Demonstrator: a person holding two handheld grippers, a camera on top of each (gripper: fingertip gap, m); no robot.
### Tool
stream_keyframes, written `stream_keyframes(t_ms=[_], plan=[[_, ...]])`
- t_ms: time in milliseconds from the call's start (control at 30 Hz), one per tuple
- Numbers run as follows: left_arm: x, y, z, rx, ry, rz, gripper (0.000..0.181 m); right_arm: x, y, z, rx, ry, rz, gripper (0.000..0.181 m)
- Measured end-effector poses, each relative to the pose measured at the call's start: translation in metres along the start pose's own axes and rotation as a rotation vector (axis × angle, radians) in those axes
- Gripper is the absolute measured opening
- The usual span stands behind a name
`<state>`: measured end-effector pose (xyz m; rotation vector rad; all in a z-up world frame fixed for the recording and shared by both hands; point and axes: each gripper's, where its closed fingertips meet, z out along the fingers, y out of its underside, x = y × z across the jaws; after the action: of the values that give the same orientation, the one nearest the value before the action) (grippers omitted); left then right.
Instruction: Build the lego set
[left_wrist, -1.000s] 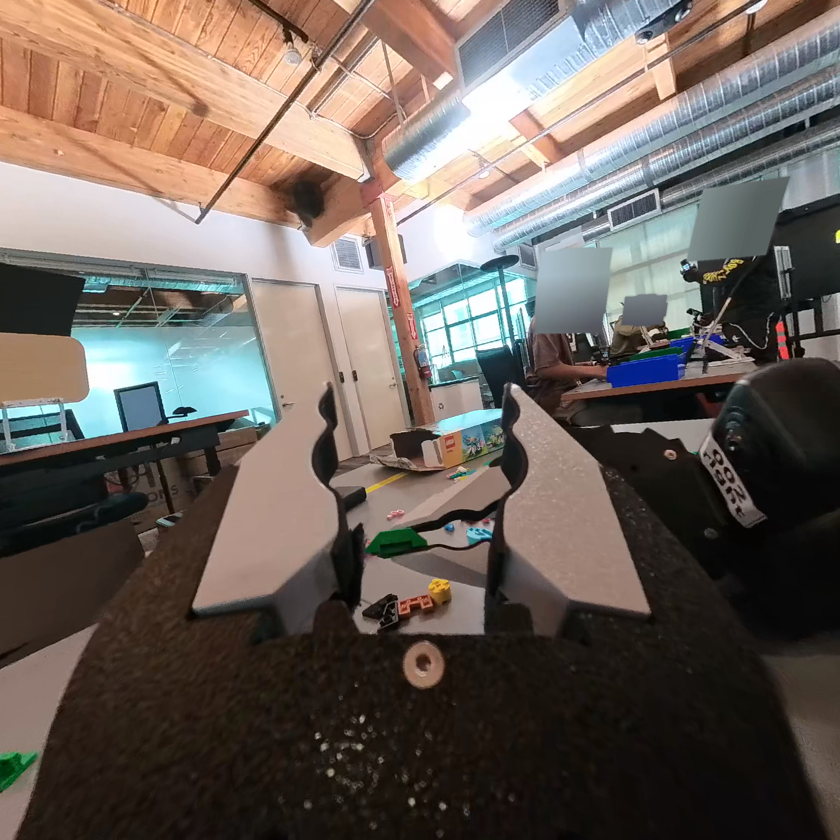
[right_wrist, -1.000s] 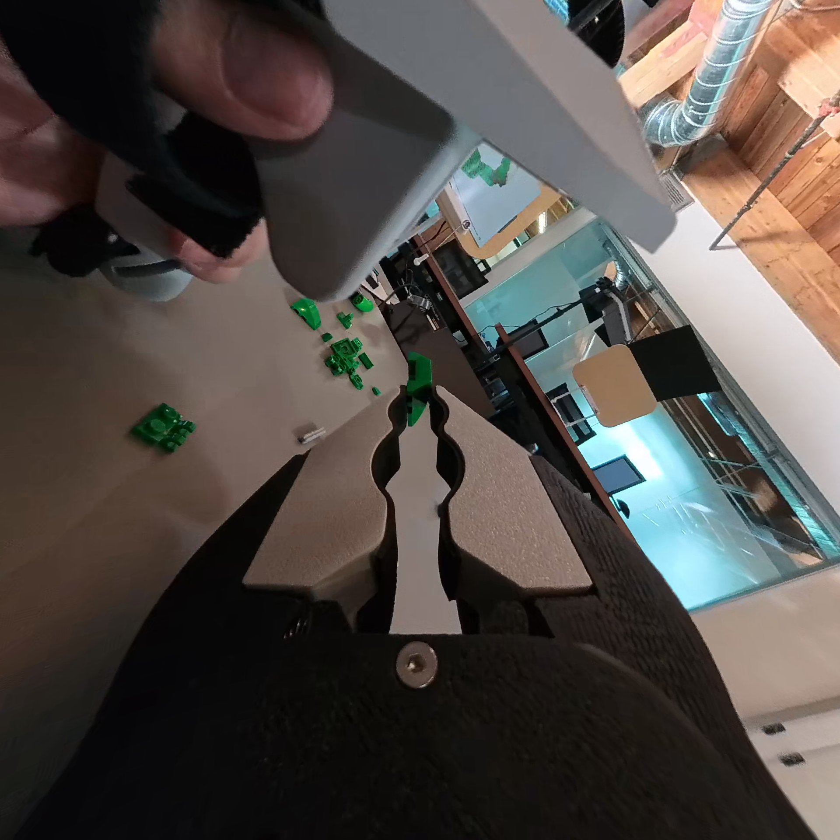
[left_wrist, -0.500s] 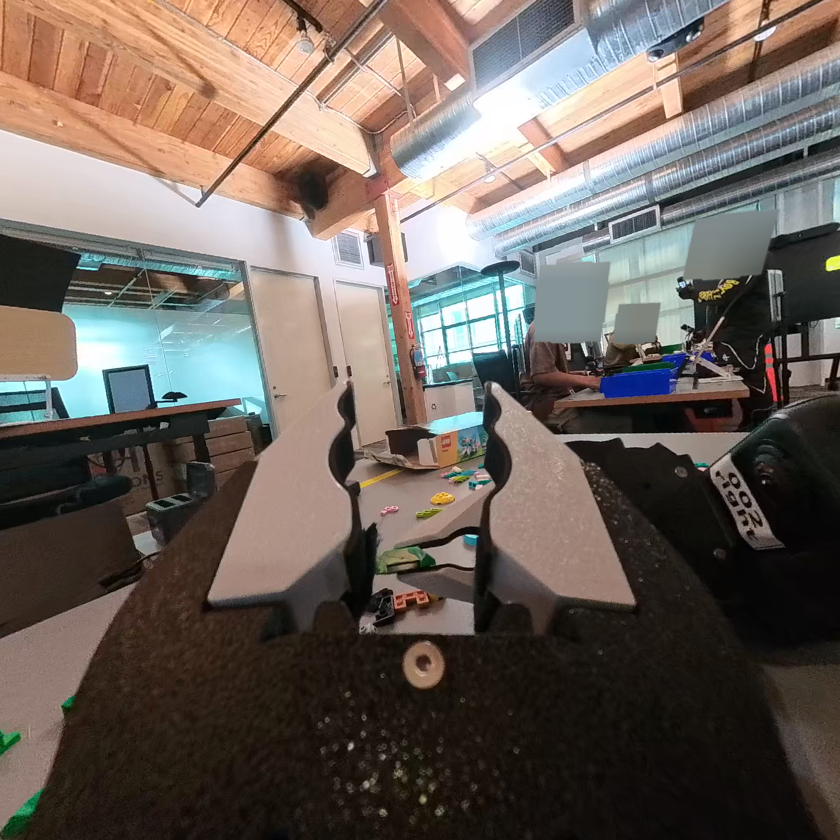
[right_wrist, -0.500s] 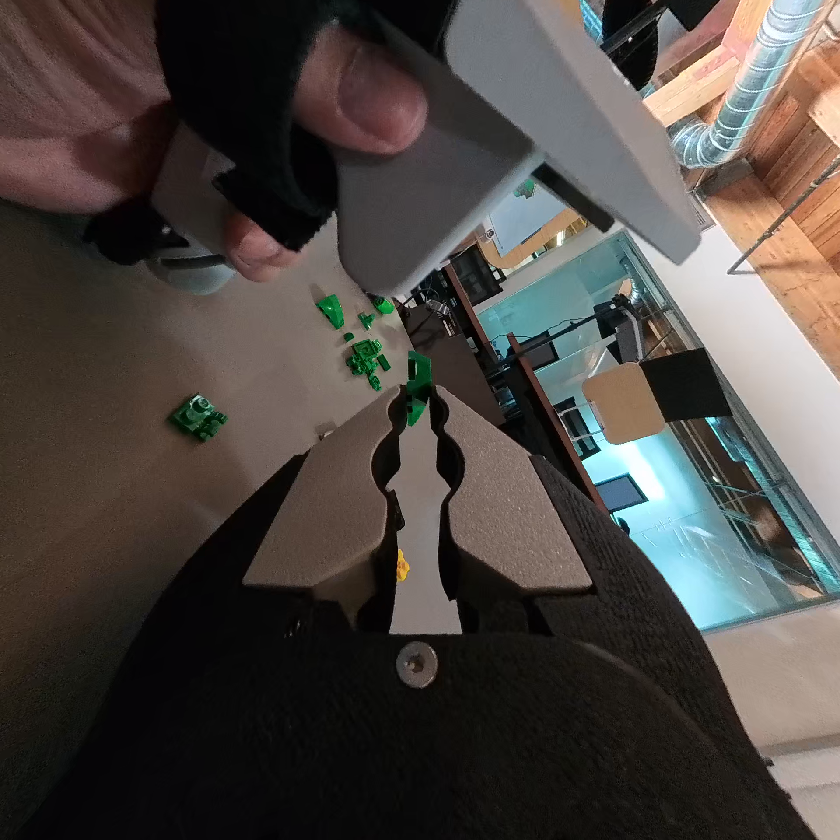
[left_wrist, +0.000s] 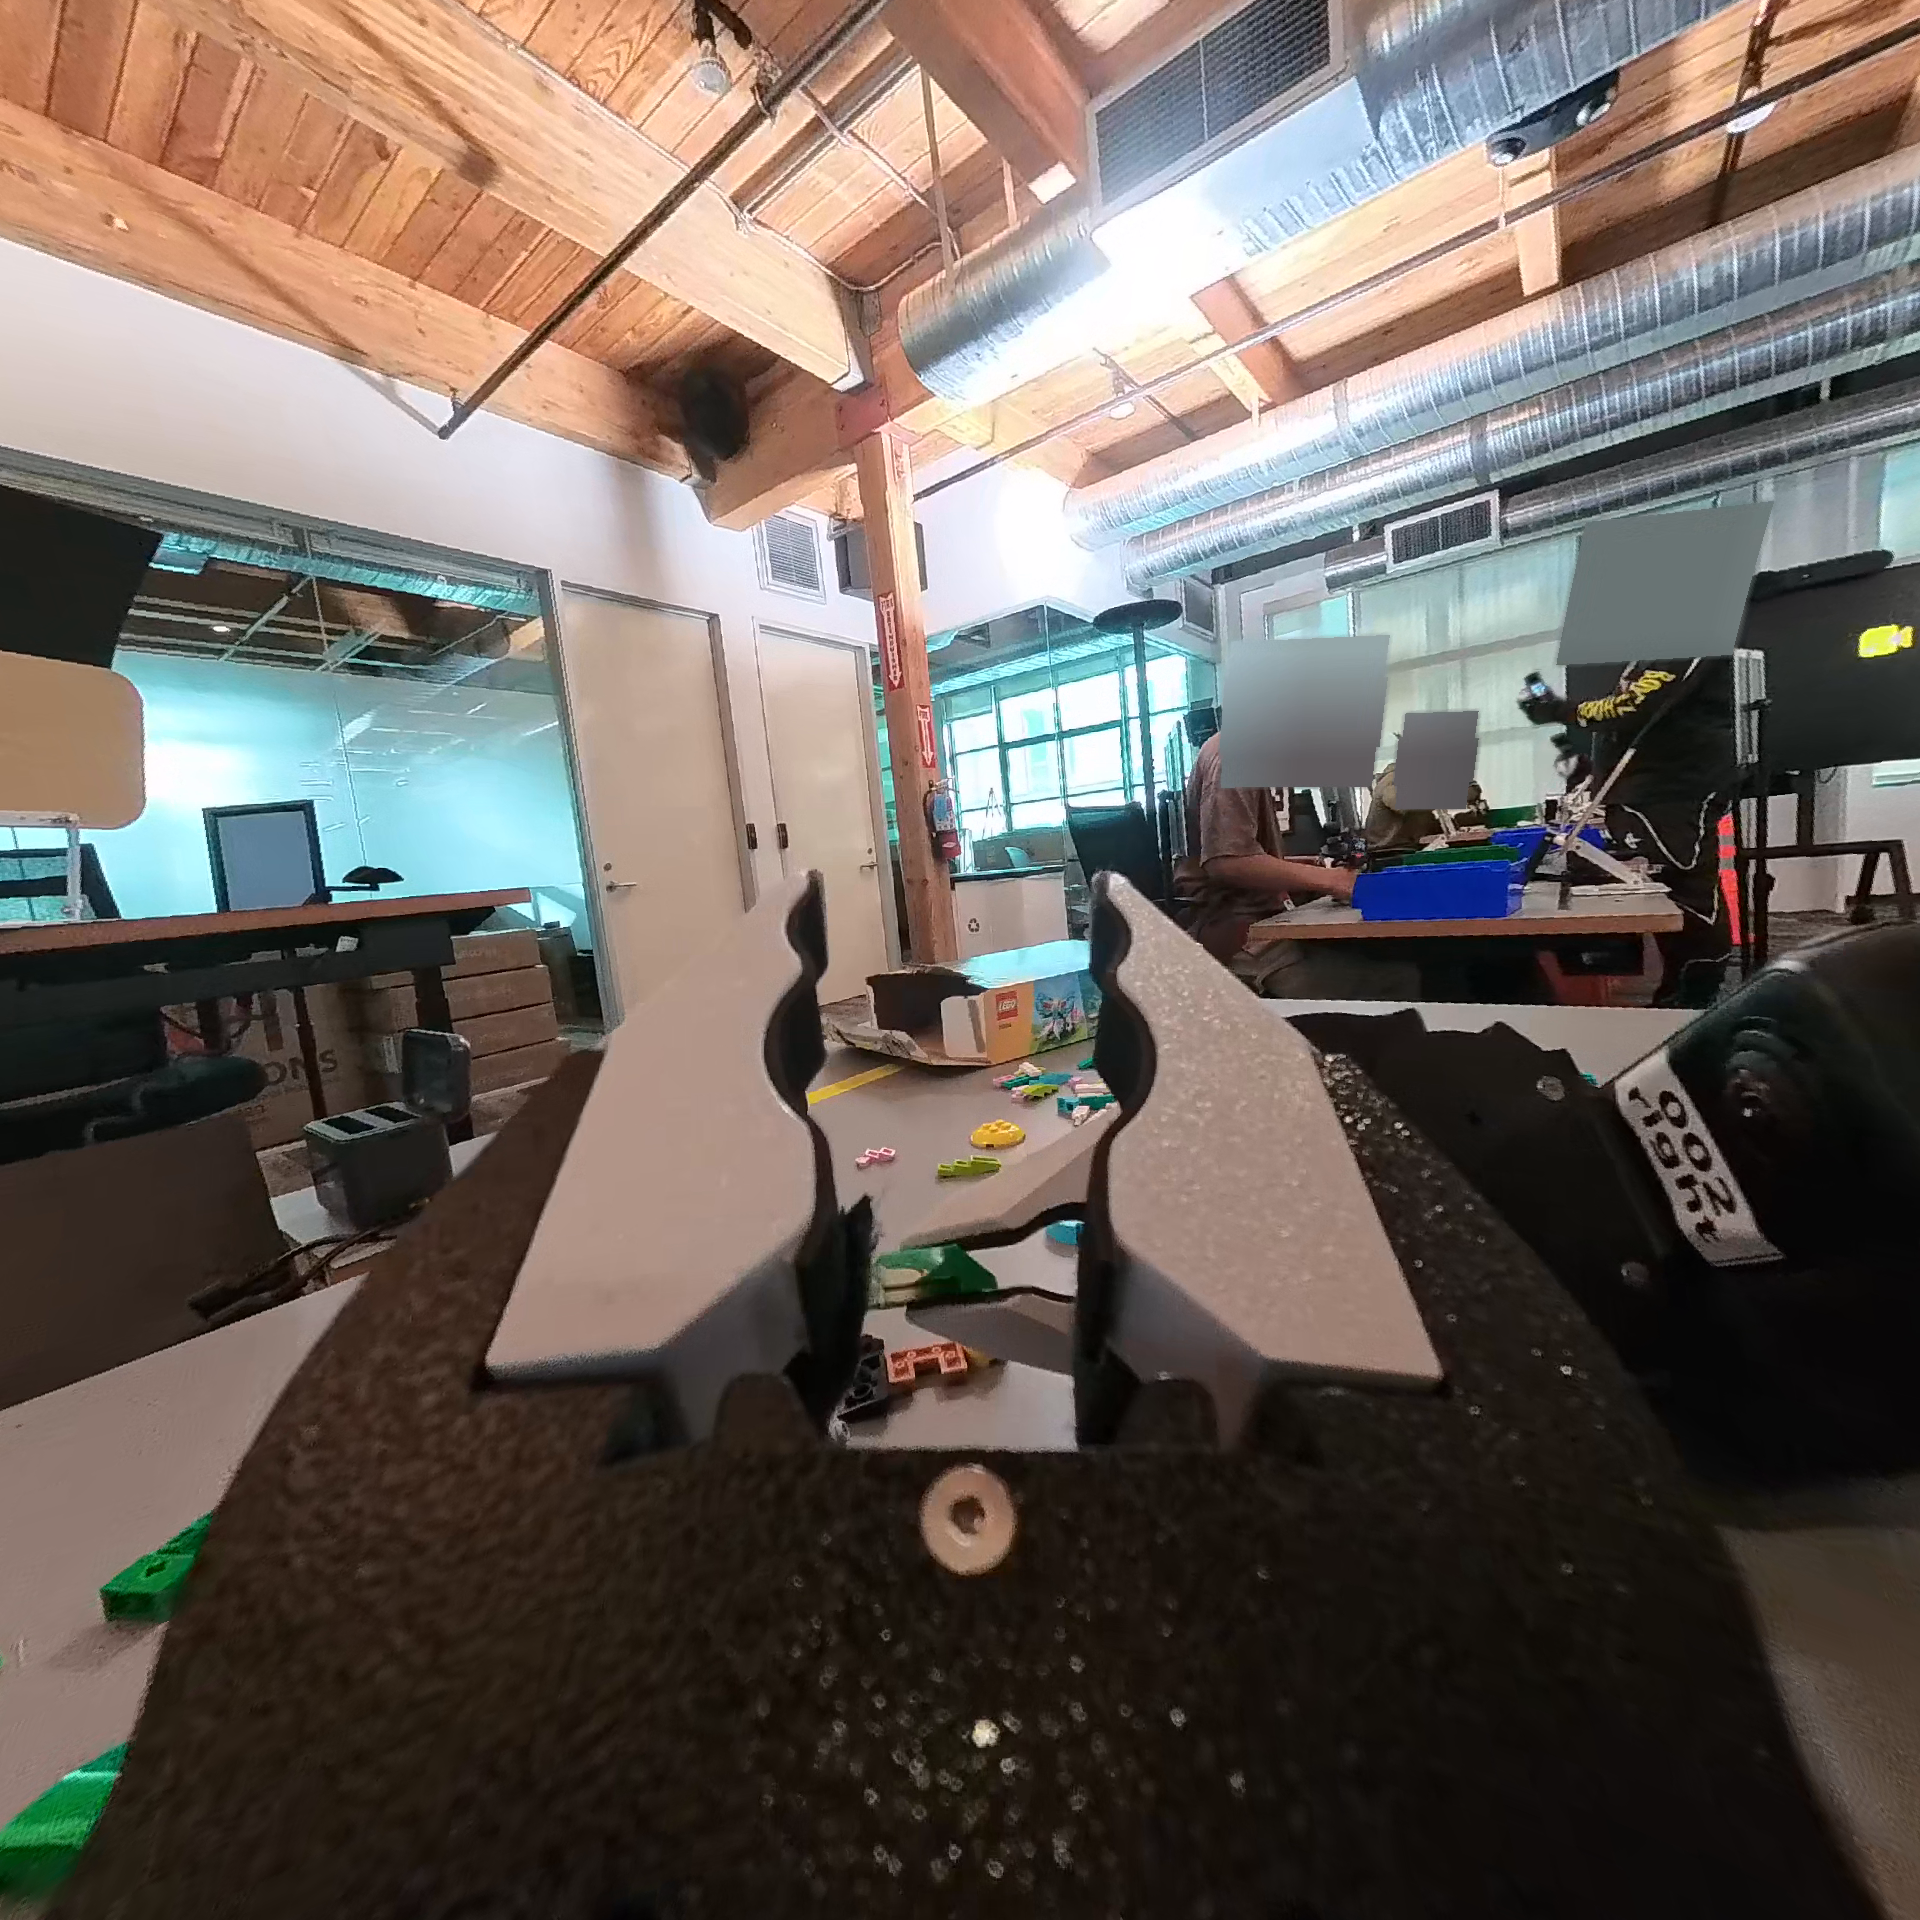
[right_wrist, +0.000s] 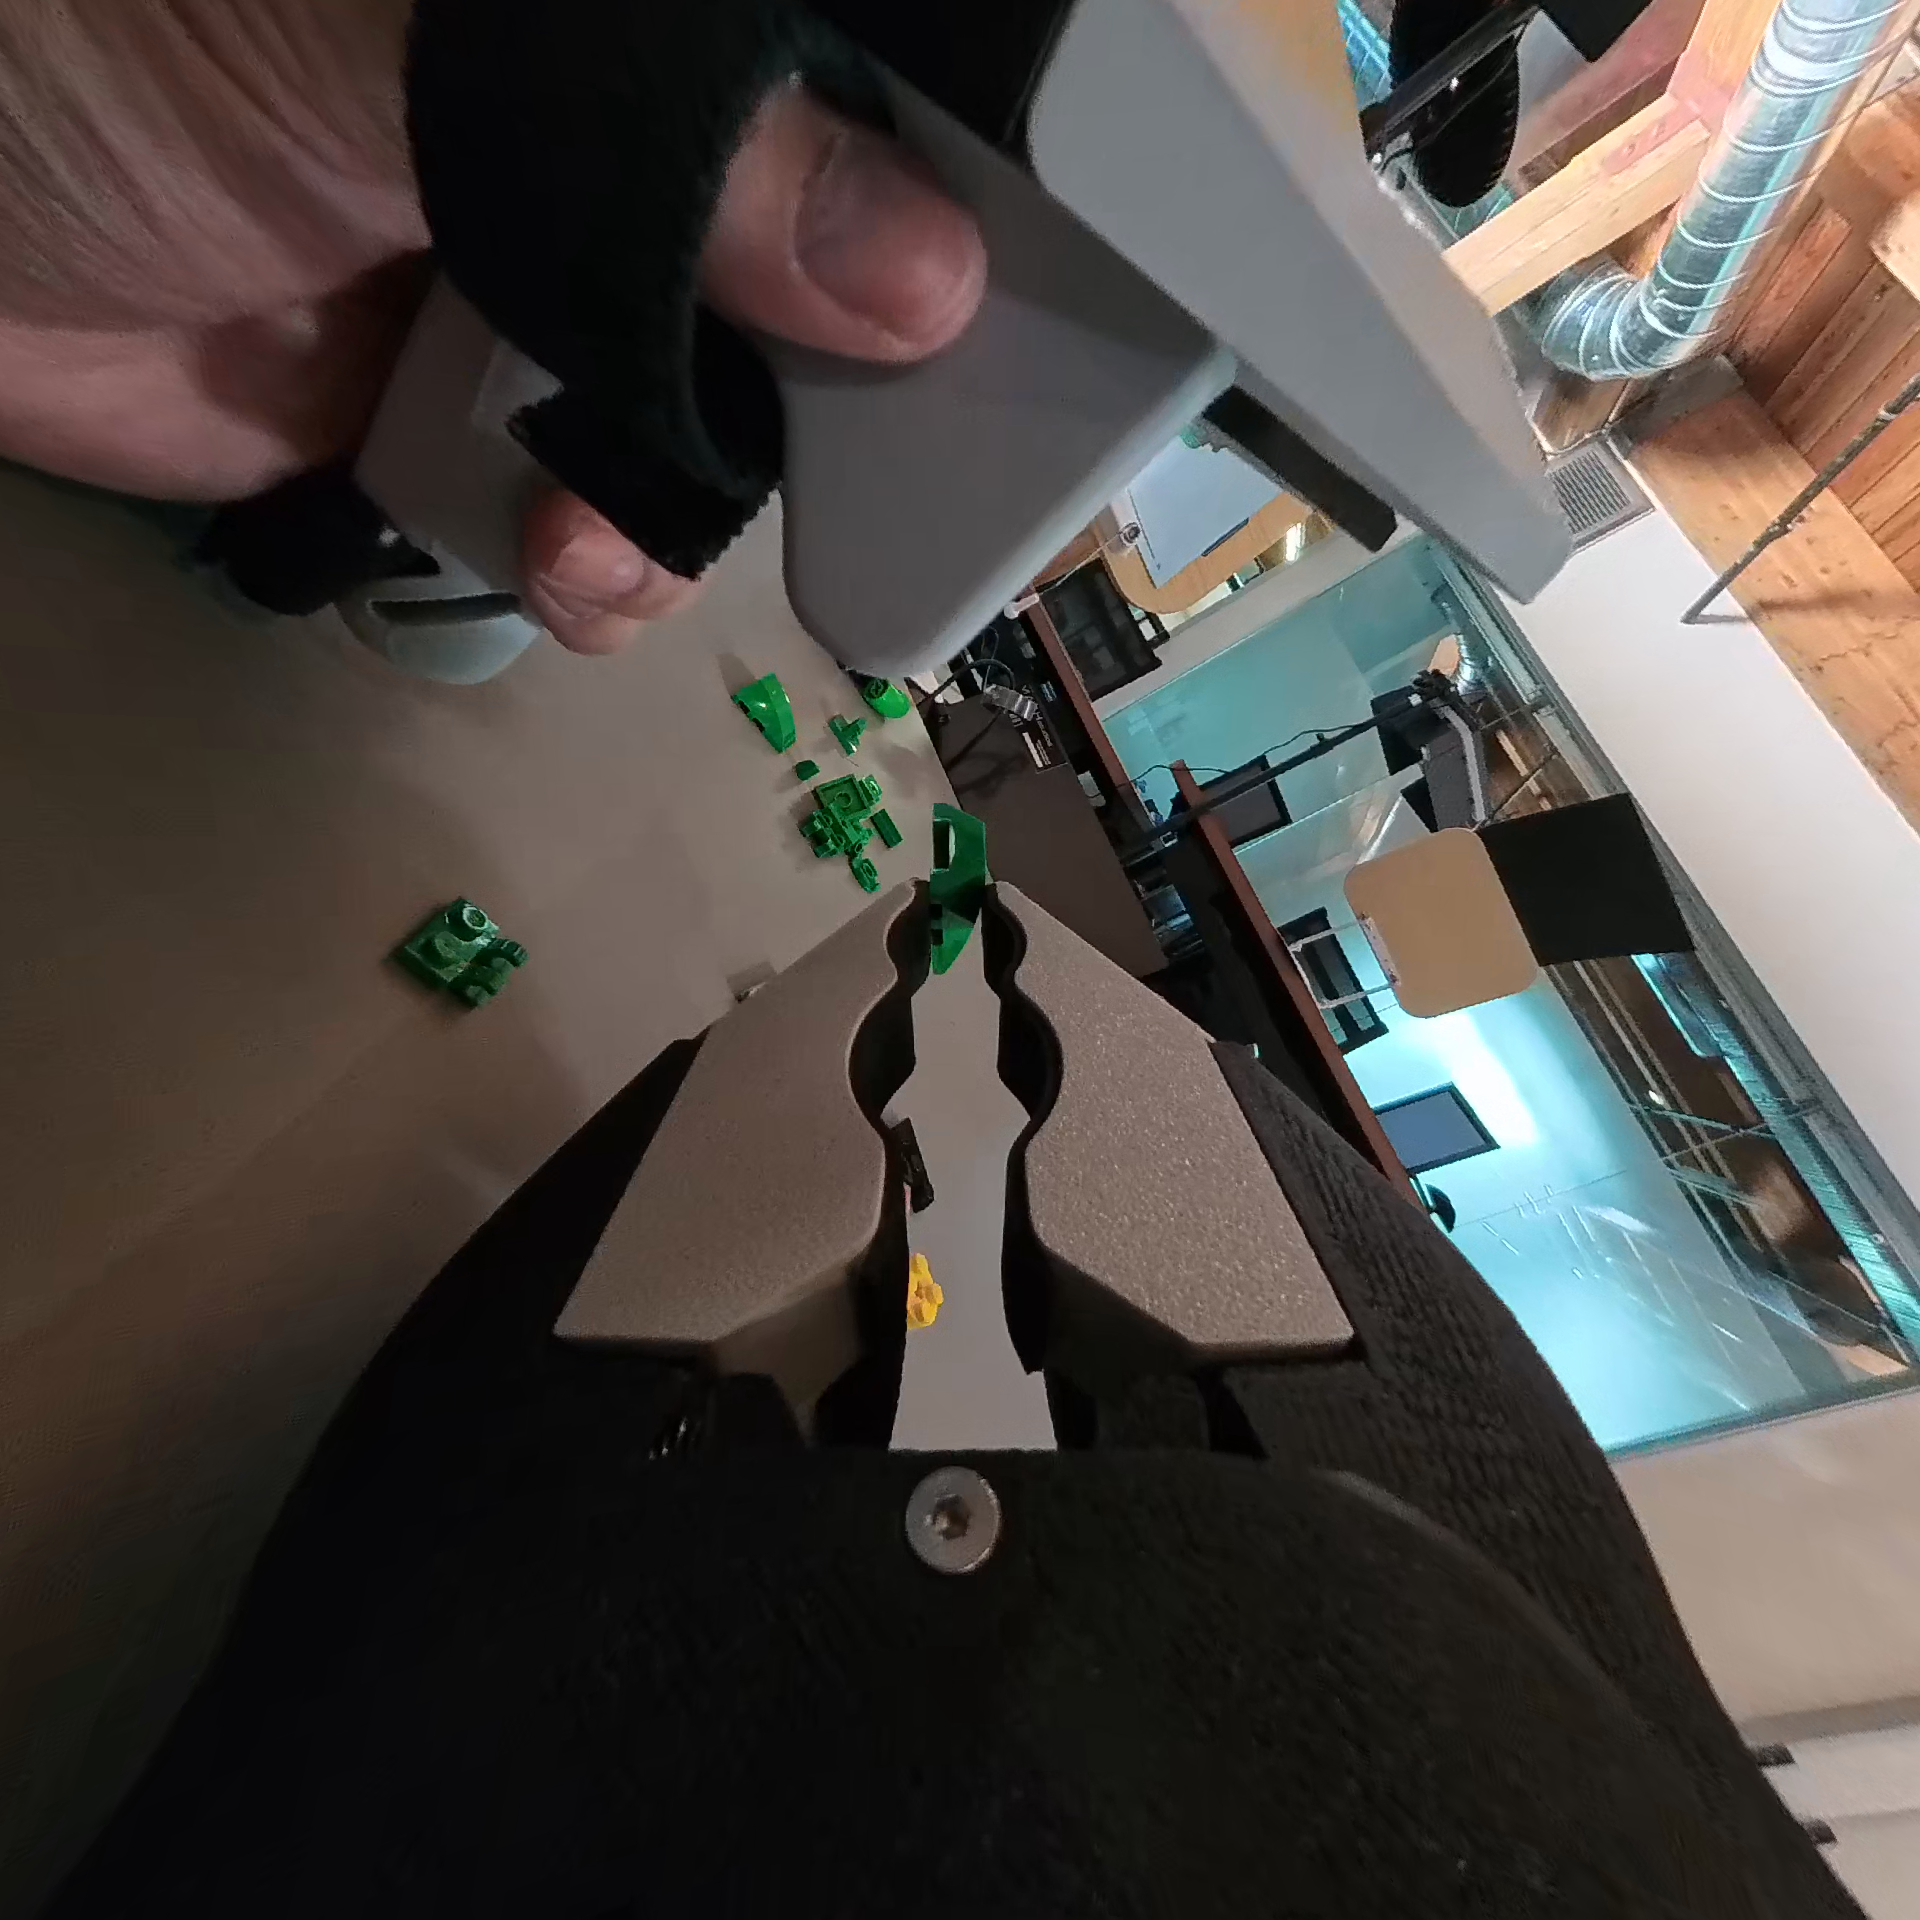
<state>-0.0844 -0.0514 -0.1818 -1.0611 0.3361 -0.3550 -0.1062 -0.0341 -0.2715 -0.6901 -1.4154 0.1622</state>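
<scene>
Right gripper (right_wrist: 951, 914): jaws pinched on a green curved piece (right_wrist: 956, 883) at their very tips, so most of the brick sticks out free, probably to leave its studs clear for mating.
Left gripper (left_wrist: 956, 935): jaws apart with nothing between them; through the gap the right gripper's tips and the green piece show just beyond, so it looks set to receive or steady that piece.
Hand (right_wrist: 644, 343): gloved, wrapped round the left gripper's handle, above the green piece in the right wrist view.
Green pile (right_wrist: 847, 816): loose bricks on the surface (right_wrist: 260, 1091) just past the held piece, kept together as ready stock.
Small green assembly (right_wrist: 462, 951): alone on the surface, apart from the pile towards the hand.
Box (left_wrist: 997, 1013): far beyond the green piece, with pastel pieces (left_wrist: 1049, 1086) strewn before it.
Stage: early, in my judgement; one piece held, nothing joined to it yet.
</scene>
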Motion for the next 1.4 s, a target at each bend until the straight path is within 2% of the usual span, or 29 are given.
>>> stream_keyframes(t_ms=[367, 567, 667, 733, 767, 800, 867, 967, 1100, 1233, 1300, 1400], plan=[[0.006, -0.004, -0.005, 0.002, 0.029, 0.018, 0.047, 0.006, 0.009, 0.004, -0.044, 0.035, -0.013, 0.008], [0.011, -0.009, -0.011, -0.039, 0.064, 0.068, 0.044, 0.015, 0.004, -0.001, -0.008, 0.06, 0.043, 0.008], [0.014, -0.001, -0.01, -0.18, 0.143, 0.038, 0.052, 0.019, 0.002, -0.004, 0.011, 0.067, 0.08, 0.008], [0.011, 0.009, -0.012, -0.331, 0.169, 0.001, 0.057, 0.021, 0.001, -0.006, 0.023, 0.07, 0.097, 0.008], [0.012, 0.015, -0.017, -0.414, 0.182, -0.003, 0.049, 0.022, 0.001, -0.007, 0.025, 0.069, 0.102, 0.008], [0.006, 0.019, -0.023, -0.472, 0.149, 0.044, 0.032, 0.022, 0.001, -0.008, 0.026, 0.071, 0.107, 0.008], [-0.003, 0.021, -0.034, -0.524, 0.042, 0.168, 0.025, 0.025, 0.001, -0.01, 0.026, 0.078, 0.117, 0.008], [0.009, 0.042, -0.051, -0.681, 0.033, 0.099, 0.035, 0.03, 0.004, -0.012, 0.022, 0.091, 0.148, 0.008], [0.016, 0.072, -0.071, -0.834, -0.001, -0.051, 0.046, 0.037, 0.008, -0.015, 0.017, 0.112, 0.197, 0.008], [0.026, 0.083, -0.073, -0.874, 0.025, -0.131, 0.051, 0.038, 0.008, -0.015, 0.017, 0.116, 0.202, 0.008], [0.027, 0.088, -0.073, -0.908, 0.03, -0.105, 0.05, 0.035, 0.006, -0.015, 0.021, 0.109, 0.182, 0.008], [0.038, 0.106, -0.081, -1.036, 0.08, -0.186, 0.041, 0.03, 0.004, -0.014, 0.024, 0.092, 0.151, 0.008]])
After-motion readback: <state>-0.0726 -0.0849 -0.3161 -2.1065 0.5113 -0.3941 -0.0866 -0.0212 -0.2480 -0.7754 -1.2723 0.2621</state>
